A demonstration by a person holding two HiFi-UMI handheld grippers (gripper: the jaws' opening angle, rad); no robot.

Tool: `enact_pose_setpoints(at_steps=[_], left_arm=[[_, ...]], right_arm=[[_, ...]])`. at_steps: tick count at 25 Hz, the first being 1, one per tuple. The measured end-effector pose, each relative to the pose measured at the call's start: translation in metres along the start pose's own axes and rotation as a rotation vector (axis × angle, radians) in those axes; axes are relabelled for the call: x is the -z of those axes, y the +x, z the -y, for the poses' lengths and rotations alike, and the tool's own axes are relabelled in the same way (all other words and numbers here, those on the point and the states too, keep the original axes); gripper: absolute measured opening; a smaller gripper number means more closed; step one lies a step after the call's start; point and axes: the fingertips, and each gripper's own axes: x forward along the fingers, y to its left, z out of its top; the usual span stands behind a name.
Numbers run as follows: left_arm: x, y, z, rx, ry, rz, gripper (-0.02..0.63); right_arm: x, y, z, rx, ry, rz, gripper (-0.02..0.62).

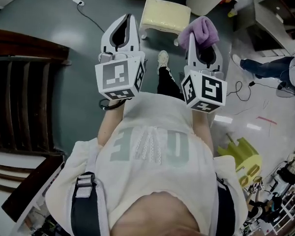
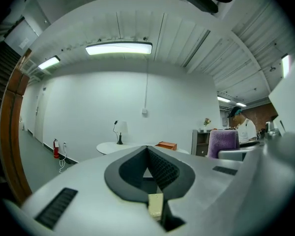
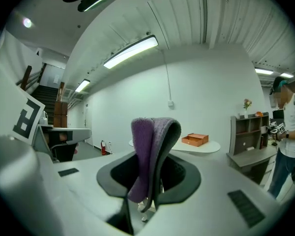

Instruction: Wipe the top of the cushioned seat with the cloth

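The pale yellow square cushioned seat (image 1: pixel 164 14) stands on the grey floor (image 1: pixel 49 82) at twelve o'clock, untouched. The right hand-held gripper (image 1: pixel 201 42), at one o'clock, pinches the fluffy purple cloth (image 1: pixel 200 29). The left hand-held gripper (image 1: pixel 123 23) is closed and empty. Likely the approach step: next, lower the cloth onto the seat's top.

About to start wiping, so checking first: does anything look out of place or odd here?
Nothing spilled or damaged. The cushioned seat stands upright on the floor. One quirk: the cloth sits doubled over and bunched in the right tool, not flat. The left tool is shut and empty.
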Motion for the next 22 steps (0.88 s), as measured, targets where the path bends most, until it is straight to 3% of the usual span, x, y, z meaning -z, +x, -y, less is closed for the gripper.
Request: enact_pose_setpoints(at_steps=[6, 15, 22], left_arm=[[-0.010, 0.066, -0.001, -0.016, -0.012, -0.008, 0.006], [-0.019, 0.206, 0.003, 0.001, -0.012, -0.024, 0.006], [-0.031, 0.285, -0.007, 0.005, 0.000, -0.039, 0.006]], right_arm=[[-0.011, 0.069, 0.028, -0.024, 0.002, -0.032, 0.095], [-0.021, 0.194, 0.084, -0.076, 0.022, -0.094, 0.095], [-0.051, 0.273, 0.096, -0.129, 0.010, -0.088, 0.095]])
